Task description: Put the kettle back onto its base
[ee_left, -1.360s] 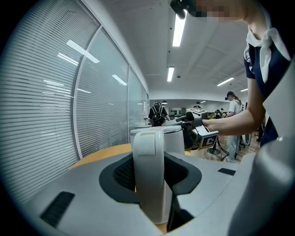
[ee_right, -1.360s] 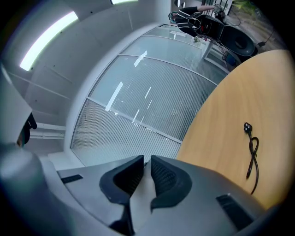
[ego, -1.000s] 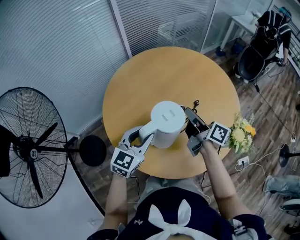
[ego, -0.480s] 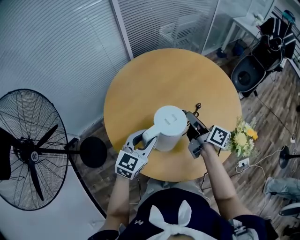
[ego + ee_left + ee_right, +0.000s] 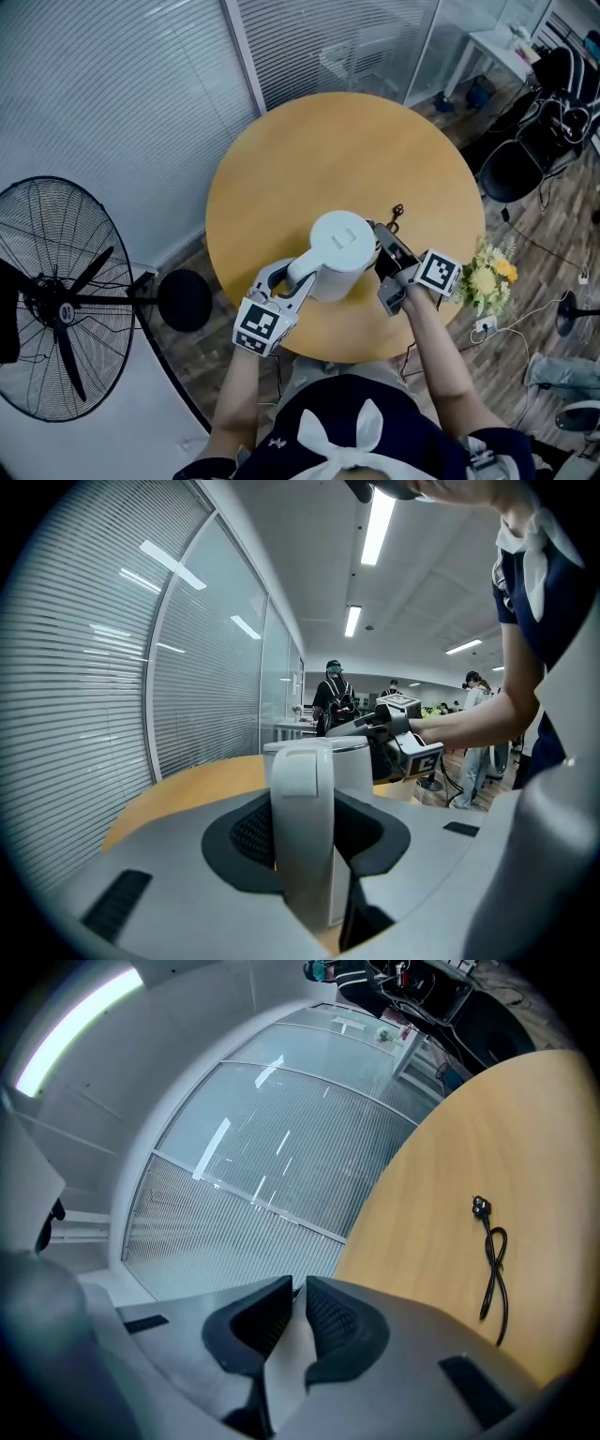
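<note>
At near side of surface, holds kettle by handle in left hand-held gripper, jaws half-open, clamped on it, right hand-held gripper nearly closed alongside, nothing clearly pinched; likely set-down step, base unseen, calls next for centring, straight lowering.

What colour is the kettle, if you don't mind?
The kettle is white, clearest in the head view.

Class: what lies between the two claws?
The kettle: the left claw grips its handle and the right claw sits at its opposite side. The head view shows this.
</note>
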Available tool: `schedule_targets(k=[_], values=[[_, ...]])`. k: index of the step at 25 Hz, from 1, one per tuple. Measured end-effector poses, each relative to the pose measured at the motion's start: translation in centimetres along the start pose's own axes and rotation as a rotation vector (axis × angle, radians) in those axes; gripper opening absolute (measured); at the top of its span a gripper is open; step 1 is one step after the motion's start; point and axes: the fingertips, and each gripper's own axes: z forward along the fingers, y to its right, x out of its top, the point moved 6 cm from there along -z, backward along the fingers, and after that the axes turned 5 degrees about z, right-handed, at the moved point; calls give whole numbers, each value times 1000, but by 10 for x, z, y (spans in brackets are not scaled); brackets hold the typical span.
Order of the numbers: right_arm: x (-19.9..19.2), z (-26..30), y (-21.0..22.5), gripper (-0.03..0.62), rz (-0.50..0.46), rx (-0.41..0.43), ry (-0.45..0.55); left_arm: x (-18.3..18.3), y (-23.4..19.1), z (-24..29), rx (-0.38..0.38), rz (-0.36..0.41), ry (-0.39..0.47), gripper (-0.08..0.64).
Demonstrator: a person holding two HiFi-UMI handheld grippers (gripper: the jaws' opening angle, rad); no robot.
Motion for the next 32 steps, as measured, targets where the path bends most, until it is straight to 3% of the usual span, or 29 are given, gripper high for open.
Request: schedule_targets(k=[7,32], values=[[0,0,7,44,33,-16,3,-1,0,4,-2,-2,-3,150],[-10,1,-2,44,31,50,-16,-15,23,-6,-30,-54,-41,152]])
